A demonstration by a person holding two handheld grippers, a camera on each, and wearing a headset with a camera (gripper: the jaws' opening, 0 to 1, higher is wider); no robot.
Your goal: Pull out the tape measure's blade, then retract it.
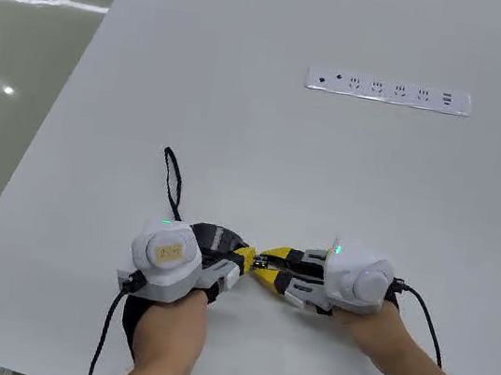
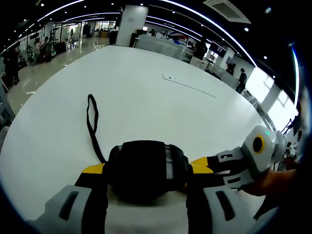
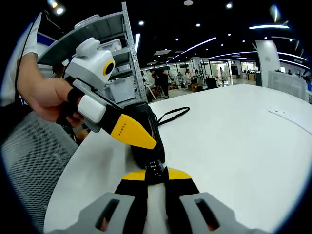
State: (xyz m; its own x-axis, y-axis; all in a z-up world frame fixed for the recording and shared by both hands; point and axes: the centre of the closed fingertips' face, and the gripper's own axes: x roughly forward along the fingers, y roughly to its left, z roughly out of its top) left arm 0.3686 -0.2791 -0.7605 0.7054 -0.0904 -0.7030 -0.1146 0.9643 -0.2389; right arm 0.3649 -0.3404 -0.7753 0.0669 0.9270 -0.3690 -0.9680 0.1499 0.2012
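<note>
My left gripper (image 2: pixel 146 169) clamped the hard tape measure (image 2: pixel 144 158); my right gripper (image 3: pixel 156 174) pinched its blade (image 3: pixel 155 167), likely springy.

The left hand-held gripper (image 1: pixel 233 253) clamps the tape measure (image 1: pixel 213 238) (black).

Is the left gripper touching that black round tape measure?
Touching. In the left gripper view, the left gripper clamps the black round tape measure, one jaw pressed against each side.
</note>
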